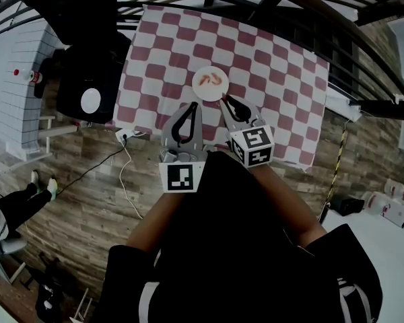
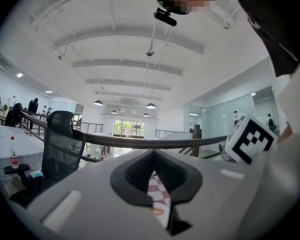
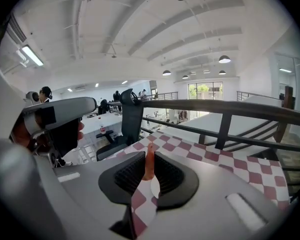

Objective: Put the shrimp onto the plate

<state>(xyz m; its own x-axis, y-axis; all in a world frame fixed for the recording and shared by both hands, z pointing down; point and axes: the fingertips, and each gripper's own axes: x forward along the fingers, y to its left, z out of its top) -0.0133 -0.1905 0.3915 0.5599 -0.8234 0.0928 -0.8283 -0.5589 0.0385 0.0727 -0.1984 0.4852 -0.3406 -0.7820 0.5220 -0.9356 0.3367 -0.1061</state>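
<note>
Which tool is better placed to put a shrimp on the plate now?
Right. The right tool is shut on a shrimp and its tip is at the plate. The left tool is shut with nothing in it and sits short of the plate.

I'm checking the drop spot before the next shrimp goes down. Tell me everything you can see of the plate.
The plate is small, round and plain white. It lies flat on the red-and-white checked cloth, toward its near edge. Two orange shrimp lie curled side by side on its middle, and the rim is bare. The right tool, shut on another shrimp, hangs at the plate's near right rim. Whether it touches the plate cannot be told.
</note>
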